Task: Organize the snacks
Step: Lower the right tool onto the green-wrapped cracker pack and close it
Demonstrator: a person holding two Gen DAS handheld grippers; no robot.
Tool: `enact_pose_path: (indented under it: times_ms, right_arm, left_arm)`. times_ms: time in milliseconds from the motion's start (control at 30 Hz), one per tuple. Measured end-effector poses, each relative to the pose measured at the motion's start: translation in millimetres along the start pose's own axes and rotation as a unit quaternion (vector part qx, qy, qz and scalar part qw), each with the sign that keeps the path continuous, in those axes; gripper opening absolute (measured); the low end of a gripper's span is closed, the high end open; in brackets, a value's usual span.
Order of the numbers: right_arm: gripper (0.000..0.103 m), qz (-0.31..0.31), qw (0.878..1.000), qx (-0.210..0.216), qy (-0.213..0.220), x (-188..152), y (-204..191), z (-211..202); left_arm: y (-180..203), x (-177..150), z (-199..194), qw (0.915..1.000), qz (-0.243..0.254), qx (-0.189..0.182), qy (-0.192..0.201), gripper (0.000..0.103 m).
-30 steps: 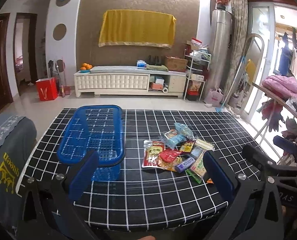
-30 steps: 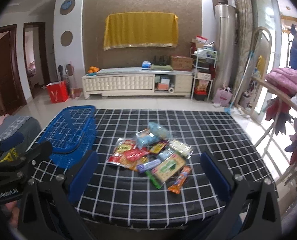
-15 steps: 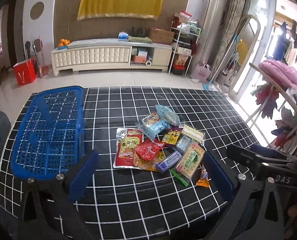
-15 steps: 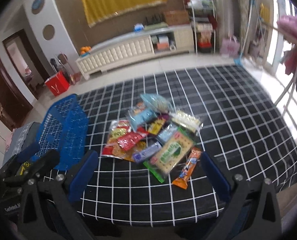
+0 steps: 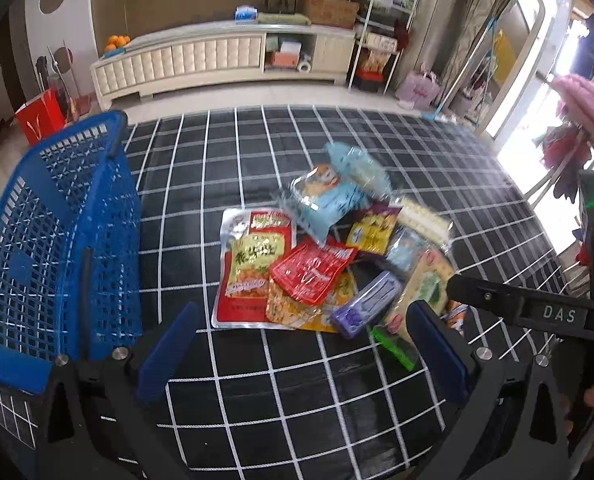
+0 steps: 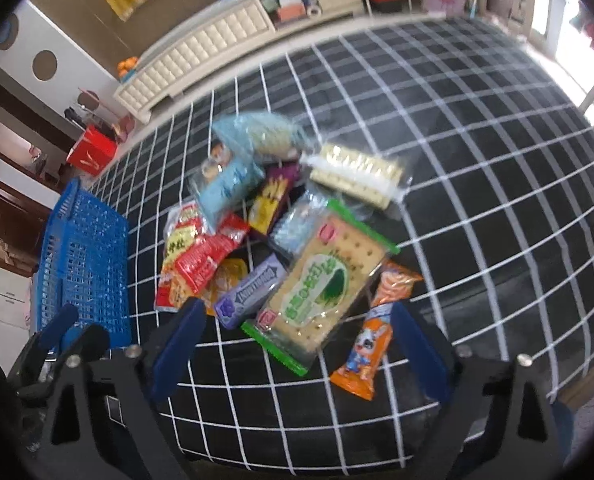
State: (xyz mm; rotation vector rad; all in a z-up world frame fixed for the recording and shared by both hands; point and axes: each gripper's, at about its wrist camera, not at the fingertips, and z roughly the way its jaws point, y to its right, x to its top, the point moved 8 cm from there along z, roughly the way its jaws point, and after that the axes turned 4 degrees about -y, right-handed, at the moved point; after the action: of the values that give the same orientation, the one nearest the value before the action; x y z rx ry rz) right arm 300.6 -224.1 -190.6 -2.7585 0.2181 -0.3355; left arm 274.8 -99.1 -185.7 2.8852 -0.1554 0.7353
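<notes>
Heap of snack packets (image 6: pixel 281 236) near the middle of the bench (image 6: pixel 477 160), on its black cloth with white grid lines. Blue plastic basket (image 5: pixel 57 240) to the left of the heap, apart from it, long axis running away from the cameras; contents not discernible through the mesh.

Left gripper (image 5: pixel 301 354) wide open, nothing between its blue fingers (image 5: pixel 165 352), held low over the near edge of the bench, aimed at the left half of the heap. Right gripper (image 6: pixel 297 344) likewise spread wide and holding nothing, hanging just short of the heap's near side.

Within the heap, in the right wrist view:
- Green-edged cracker pack (image 6: pixel 321 288), largest piece, long axis slanting from near-left to far-right, near end just ahead of the gripper.
- Orange cartoon-printed stick packet (image 6: pixel 377 328), just right of the crackers, roughly parallel to them, near end pointing toward the right finger.
- Purple bar (image 6: pixel 253 292), left of the crackers, slanted the same way, touching them.
- Red sachet (image 6: pixel 205 260) lying on a larger red-and-yellow pouch (image 5: pixel 253 268) at the heap's left edge.
- Pale blue bag (image 6: pixel 229 188) and clear tray of yellow pieces (image 6: pixel 357 176) at the far side, blurred.
</notes>
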Motion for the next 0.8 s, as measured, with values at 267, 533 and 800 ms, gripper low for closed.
enact_pose_path:
  times_ms: [267,533,800]
  right_arm:
    - [0.088,0.071,0.995,-0.006,-0.065,-4.4,20.4,42.7]
    - [0.089,0.076,0.995,-0.025,-0.063,5.4,17.0,57.6]
    - [0.072,0.034,0.997,-0.047,-0.056,-0.4,10.0,63.5]
  left_arm:
    - [-8.3,0.1,29.8,0.9997,0.009,-0.002,-0.024,0.103]
    - [-11.4,-2.6,43.9,0.9990,0.017,-0.007,-0.041,0.103]
    - [-12.5,-9.7,37.5,0.9990,0.016,0.002,-0.043,0.103]
